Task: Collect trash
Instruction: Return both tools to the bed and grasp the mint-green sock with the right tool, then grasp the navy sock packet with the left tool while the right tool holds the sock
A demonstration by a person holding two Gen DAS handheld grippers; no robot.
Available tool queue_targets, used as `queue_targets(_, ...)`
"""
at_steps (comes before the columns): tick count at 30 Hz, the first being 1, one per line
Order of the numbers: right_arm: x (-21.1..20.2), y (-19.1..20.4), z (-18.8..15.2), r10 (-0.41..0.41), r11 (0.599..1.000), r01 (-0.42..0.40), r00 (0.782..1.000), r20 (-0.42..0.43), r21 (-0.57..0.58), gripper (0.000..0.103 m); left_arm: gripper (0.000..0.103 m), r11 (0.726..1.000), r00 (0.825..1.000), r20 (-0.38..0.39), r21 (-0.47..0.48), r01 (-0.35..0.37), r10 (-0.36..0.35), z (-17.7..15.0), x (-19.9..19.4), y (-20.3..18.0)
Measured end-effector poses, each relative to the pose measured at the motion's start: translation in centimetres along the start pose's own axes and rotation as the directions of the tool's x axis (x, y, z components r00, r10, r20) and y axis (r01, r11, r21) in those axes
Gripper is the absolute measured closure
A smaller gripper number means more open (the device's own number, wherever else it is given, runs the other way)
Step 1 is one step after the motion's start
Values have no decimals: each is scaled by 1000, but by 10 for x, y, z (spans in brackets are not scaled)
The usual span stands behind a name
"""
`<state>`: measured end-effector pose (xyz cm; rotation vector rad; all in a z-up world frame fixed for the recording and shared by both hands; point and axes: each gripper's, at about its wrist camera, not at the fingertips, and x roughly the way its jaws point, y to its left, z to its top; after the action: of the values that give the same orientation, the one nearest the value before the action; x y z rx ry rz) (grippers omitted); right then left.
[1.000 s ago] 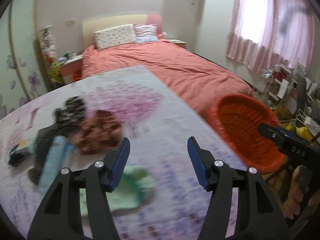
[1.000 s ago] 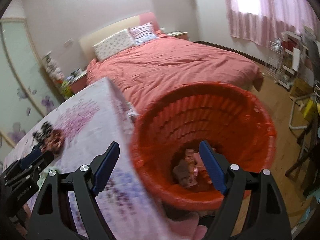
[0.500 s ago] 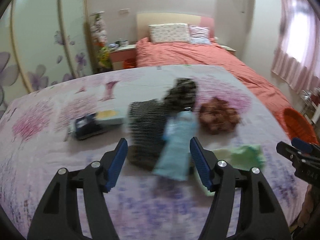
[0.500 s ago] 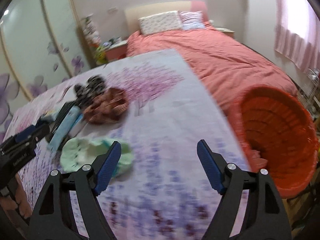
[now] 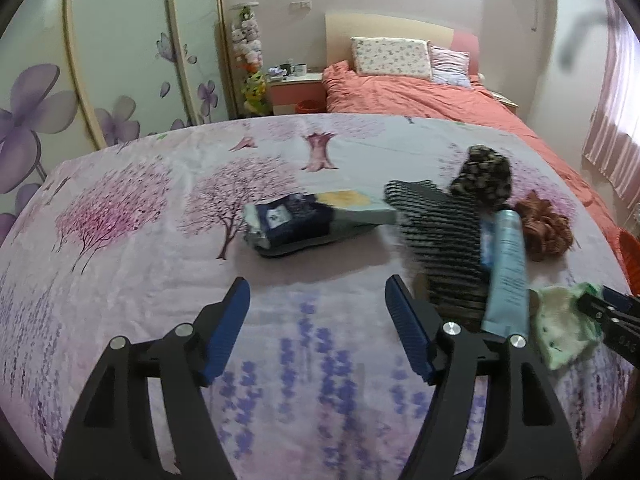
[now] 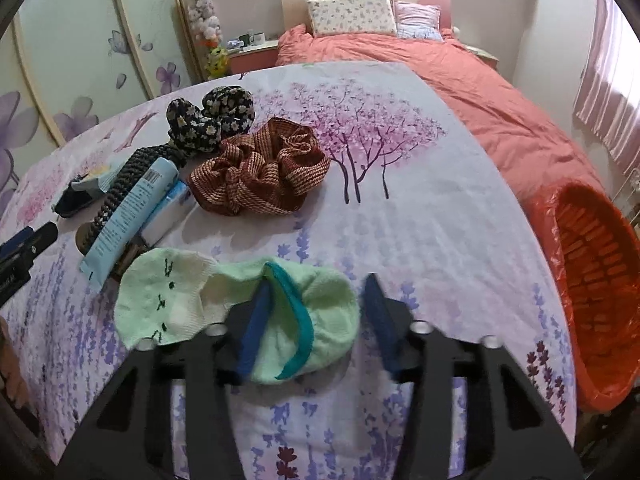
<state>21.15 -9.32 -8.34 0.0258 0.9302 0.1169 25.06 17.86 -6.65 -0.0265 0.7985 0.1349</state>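
Right claw (image 6: 316, 320) just narrowing around the green sock (image 6: 240, 312), fingers straddling its cuff, grip unclear, left claw (image 5: 318, 320) spread wide over bare counter (image 5: 140, 280), blue tube (image 6: 128, 216) left of the sock, red scrunchie (image 6: 260, 172) beyond, orange basket (image 6: 592, 280) far right.

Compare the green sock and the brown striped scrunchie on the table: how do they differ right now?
The green sock lies flat and spread out; the brown striped scrunchie is bunched into ruffled folds. The sock is pale and plain with a teal cuff; the scrunchie is dark with woven stripes. The sock sits between the right claw's fingers; the scrunchie lies farther off, untouched. Both are soft fabric on the floral tablecloth.
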Motion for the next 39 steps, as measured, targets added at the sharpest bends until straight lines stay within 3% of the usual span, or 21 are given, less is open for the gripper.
queue_targets(3, -1, -5, -2, -15, 999, 15, 1000, 2, 29, 90, 33, 1000, 1000, -12, -9, -7, 7, 3, 9, 5)
queue_targets(8, -1, -31, 0, -197, 973, 194, 980, 15, 121, 93, 33, 1000, 999, -31, -23, -15, 15, 13, 22, 10)
queue_targets(14, 0, -30, -4, -254, 964, 250, 967, 31, 96, 93, 31, 998, 999, -38, -53, -27, 25, 38, 36, 22)
queue_targets(19, 1, -35, -3, -238, 966, 234, 971, 30, 106, 93, 31, 991, 999, -36, -128, -32, 27, 58, 42, 43)
queue_targets(25, 0, -38, -3, -238, 967, 233, 971, 30, 106, 93, 32, 982, 993, -34, -151, -114, 110, 78, 55, 64)
queue_targets(29, 0, -38, -4, -236, 967, 231, 971, 31, 107, 93, 36, 979, 980, -118, -111, -173, 160, 77, 79, 72)
queue_targets(31, 0, -38, -4, -236, 967, 231, 971, 30, 108, 93, 39, 981, 977, -156, -105, -162, 144, 72, 86, 74)
queue_targets(36, -1, -38, -4, -236, 967, 232, 971, 31, 107, 93, 45, 990, 982, -168, -94, -104, 87, 57, 80, 72)
queue_targets(39, -1, -38, -4, -236, 967, 232, 971, 30, 107, 93, 48, 996, 984, -179, -86, -19, 3, 44, 66, 66)
